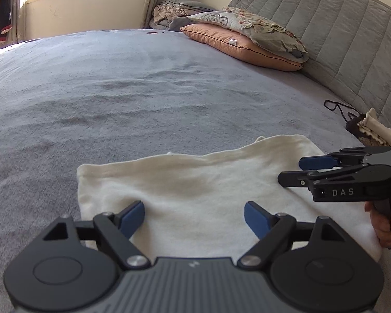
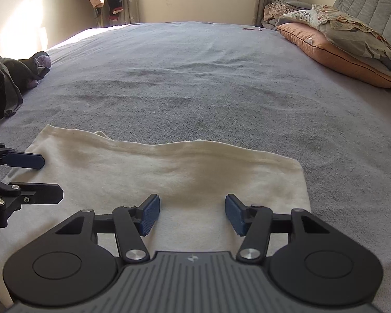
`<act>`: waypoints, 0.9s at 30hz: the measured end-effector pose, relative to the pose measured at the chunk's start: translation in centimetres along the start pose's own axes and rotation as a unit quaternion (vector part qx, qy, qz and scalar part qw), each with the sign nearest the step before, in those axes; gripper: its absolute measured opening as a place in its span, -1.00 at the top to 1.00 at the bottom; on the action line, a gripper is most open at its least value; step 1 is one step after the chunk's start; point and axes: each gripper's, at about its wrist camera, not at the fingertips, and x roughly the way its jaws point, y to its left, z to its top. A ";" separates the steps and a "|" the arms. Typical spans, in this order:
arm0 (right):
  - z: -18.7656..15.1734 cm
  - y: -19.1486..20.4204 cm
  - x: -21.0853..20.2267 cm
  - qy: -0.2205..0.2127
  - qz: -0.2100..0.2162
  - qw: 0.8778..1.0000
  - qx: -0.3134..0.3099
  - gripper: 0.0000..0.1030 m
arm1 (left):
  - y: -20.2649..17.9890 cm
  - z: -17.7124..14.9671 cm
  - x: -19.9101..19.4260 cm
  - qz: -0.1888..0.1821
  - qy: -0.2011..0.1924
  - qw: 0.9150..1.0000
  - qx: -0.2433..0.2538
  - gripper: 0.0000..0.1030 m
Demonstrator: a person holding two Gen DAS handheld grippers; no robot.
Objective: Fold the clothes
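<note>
A cream-white folded garment (image 1: 195, 182) (image 2: 169, 167) lies flat on the grey bedspread near the bed's front edge. My left gripper (image 1: 194, 217) hovers over its near left part, jaws wide open with nothing between the blue pads. My right gripper (image 2: 193, 215) hangs over the garment's right half, jaws parted and empty. In the left wrist view the right gripper (image 1: 292, 169) comes in from the right, held by a hand (image 1: 383, 224). The right wrist view has the left gripper (image 2: 49, 178) at the left edge, over the garment's left end.
The grey bedspread (image 1: 143, 91) stretches far ahead to a window. Stacked pillows (image 1: 247, 41) lie against the padded headboard (image 1: 338, 31) at the right. A dark clothes heap (image 2: 10, 83) lies at the left; a small dark and cream bundle (image 1: 372, 127) lies near the headboard.
</note>
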 end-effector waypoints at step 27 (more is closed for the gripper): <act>1.7 -5.6 0.8 -0.037 -0.006 0.993 0.109 -0.11 | 5.4 0.2 -0.2 0.058 -0.028 0.996 -0.069 -0.70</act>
